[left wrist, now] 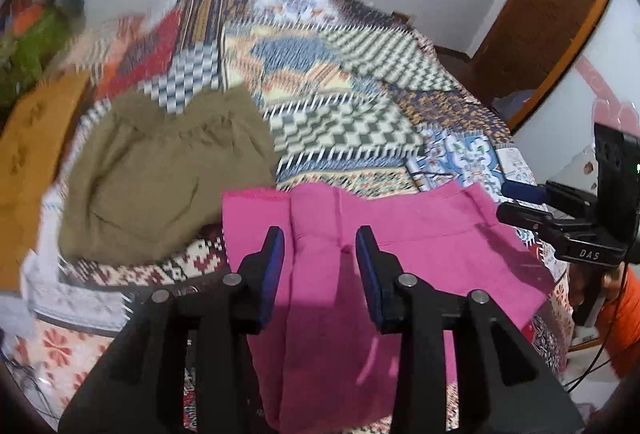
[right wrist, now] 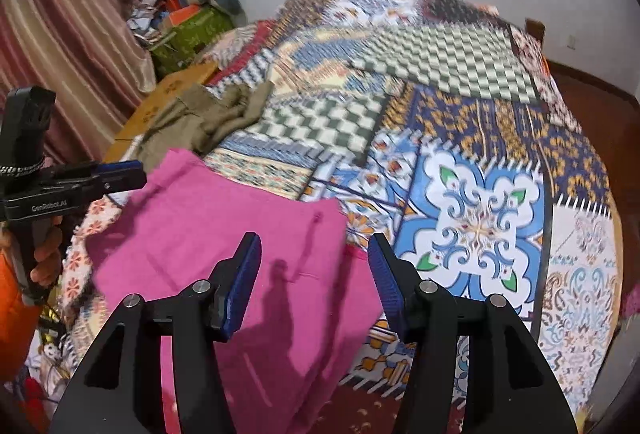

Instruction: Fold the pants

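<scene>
Pink pants (left wrist: 400,246) lie flat on the patchwork bedspread (left wrist: 344,122), already doubled over, with the near portion hanging off the bed edge toward me. Olive shorts (left wrist: 168,174) sit just beside the pants' left edge, crumpled, slightly under the pink corner as far as I can tell. My left gripper (left wrist: 320,246) hovers over the pants' left half, jaws apart, blue pads clear of the cloth, nothing held. My right gripper (right wrist: 314,254) hangs over the pants' right edge, jaws wider apart, also empty. I judge this fold has been laid and let go, and the step in hand is setting up the next one. To do it well I'd pick both corners of the hanging end, one gripper at each, pinching all layers together so the stack doesn't shear. Lift level, carry toward the far edge of the pants, line up the edges before letting go. Risk: catching bedspread with the cloth, or dragging the olive shorts along.
</scene>
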`<act>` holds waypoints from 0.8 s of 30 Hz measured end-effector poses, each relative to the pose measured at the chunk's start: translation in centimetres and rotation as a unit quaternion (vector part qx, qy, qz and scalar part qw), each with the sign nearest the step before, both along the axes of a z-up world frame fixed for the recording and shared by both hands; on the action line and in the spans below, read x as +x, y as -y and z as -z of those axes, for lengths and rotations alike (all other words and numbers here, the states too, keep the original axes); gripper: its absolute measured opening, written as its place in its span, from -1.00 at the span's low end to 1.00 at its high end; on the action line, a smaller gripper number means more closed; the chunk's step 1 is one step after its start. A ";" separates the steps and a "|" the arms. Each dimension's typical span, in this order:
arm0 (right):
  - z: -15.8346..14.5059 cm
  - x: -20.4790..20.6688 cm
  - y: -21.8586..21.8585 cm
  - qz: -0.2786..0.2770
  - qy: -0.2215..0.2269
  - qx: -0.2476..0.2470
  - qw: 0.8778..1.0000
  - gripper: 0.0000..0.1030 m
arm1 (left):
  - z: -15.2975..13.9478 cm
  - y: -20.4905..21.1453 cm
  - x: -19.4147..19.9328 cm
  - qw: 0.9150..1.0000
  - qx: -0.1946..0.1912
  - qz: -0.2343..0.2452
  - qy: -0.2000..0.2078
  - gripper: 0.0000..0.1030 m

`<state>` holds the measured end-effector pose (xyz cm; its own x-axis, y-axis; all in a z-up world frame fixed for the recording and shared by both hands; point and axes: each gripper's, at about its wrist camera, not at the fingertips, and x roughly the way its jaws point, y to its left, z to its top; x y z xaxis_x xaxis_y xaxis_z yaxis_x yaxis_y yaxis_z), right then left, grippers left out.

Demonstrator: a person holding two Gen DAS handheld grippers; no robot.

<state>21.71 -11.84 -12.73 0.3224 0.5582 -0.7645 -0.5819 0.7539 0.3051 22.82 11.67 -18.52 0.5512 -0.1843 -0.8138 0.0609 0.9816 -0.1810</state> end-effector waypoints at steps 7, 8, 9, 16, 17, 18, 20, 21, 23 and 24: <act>0.2 -2.1 -4.1 -0.075 -0.012 0.008 0.997 0.00 | 1.1 3.2 -0.5 0.997 -0.046 0.050 -0.032 -0.29; 0.8 -2.3 -4.6 -0.082 -0.020 0.002 0.996 0.00 | 2.0 3.3 -0.3 0.997 -0.041 0.048 -0.046 -0.29; 1.6 -2.5 -5.0 -0.091 -0.029 -0.006 0.995 0.00 | 3.0 3.3 -0.2 0.997 -0.038 0.045 -0.059 -0.30; 1.7 -2.8 -4.5 -0.089 -0.031 -0.015 0.995 0.01 | 2.8 2.6 -1.7 0.997 -0.047 0.035 -0.053 -0.29; 1.3 -2.8 -4.1 -0.085 -0.031 -0.011 0.996 0.01 | 2.4 2.4 -2.1 0.997 -0.048 0.035 -0.048 -0.29; 0.9 -2.9 -3.6 -0.083 -0.031 -0.010 0.996 0.01 | 2.1 2.2 -2.6 0.997 -0.047 0.033 -0.044 -0.29; 0.8 -3.4 -3.1 -0.084 -0.027 -0.019 0.996 0.01 | 2.0 1.9 -3.5 0.998 -0.033 0.030 -0.043 -0.29; 1.3 -3.9 -3.0 -0.091 -0.032 -0.028 0.995 0.01 | 2.4 1.7 -3.9 0.998 -0.027 0.028 -0.047 -0.29; 2.4 -4.8 -3.2 -0.101 -0.038 -0.044 0.993 0.01 | 3.2 1.4 -4.4 0.998 -0.015 0.017 -0.055 -0.26; 2.6 -5.2 -3.1 -0.100 -0.032 -0.047 0.993 0.01 | 3.6 1.1 -4.7 0.998 -0.009 0.007 -0.058 -0.22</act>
<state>16.55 -8.71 -15.34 0.1610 0.5315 -0.8316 -0.7045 0.6520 0.2803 18.15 10.60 -22.10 0.4505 -0.2069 -0.8685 0.0517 0.9772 -0.2060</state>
